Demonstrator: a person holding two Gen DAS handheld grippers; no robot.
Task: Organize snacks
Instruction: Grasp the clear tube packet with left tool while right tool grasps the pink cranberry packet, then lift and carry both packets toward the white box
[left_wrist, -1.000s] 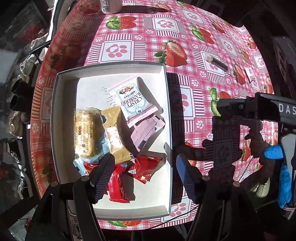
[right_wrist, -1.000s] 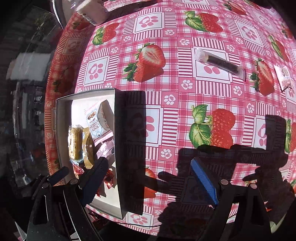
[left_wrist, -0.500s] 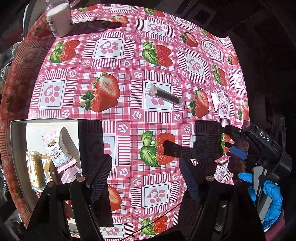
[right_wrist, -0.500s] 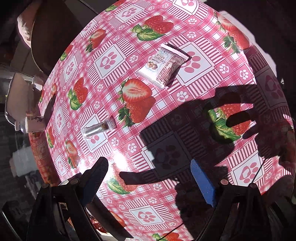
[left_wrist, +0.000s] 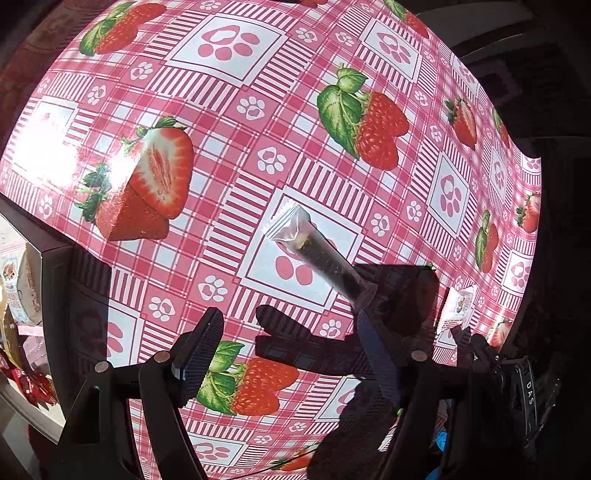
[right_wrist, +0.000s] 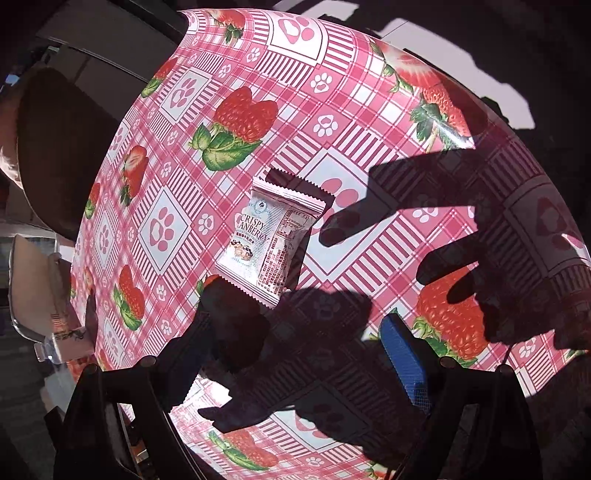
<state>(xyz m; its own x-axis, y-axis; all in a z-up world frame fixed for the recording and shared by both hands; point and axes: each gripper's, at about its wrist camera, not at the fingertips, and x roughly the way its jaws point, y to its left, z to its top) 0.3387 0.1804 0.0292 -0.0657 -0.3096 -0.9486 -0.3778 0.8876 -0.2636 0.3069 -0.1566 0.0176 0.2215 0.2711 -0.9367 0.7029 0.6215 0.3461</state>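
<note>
Since the earlier frames both grippers have left the box and closed on loose snacks; the left view, which showed the box interior a second ago, now holds only its corner at the left edge.

Left gripper: jaws spread, nothing between them. The stick, a clear wrapper with dark filling, lies flat on the bench just ahead of the jaws, its near end close by the right finger. No contact can be confirmed.

Right gripper: jaws spread, empty. The cranberry pack lies flat just ahead, nearer the left finger, its lower edge at the finger's shadow. The same pack shows in the left view, beyond the right finger.

Box: well to the left of the left jaws. Several snacks already lie inside, among them another cranberry pack and red wrappers.

Progress, by judgement: the task is well along but unfinished. Most snacks appear boxed; at least two remain loose on the bench, each with a gripper lined up on it. Neither is yet gripped. Both still need to be picked up and carried to the box.
</note>
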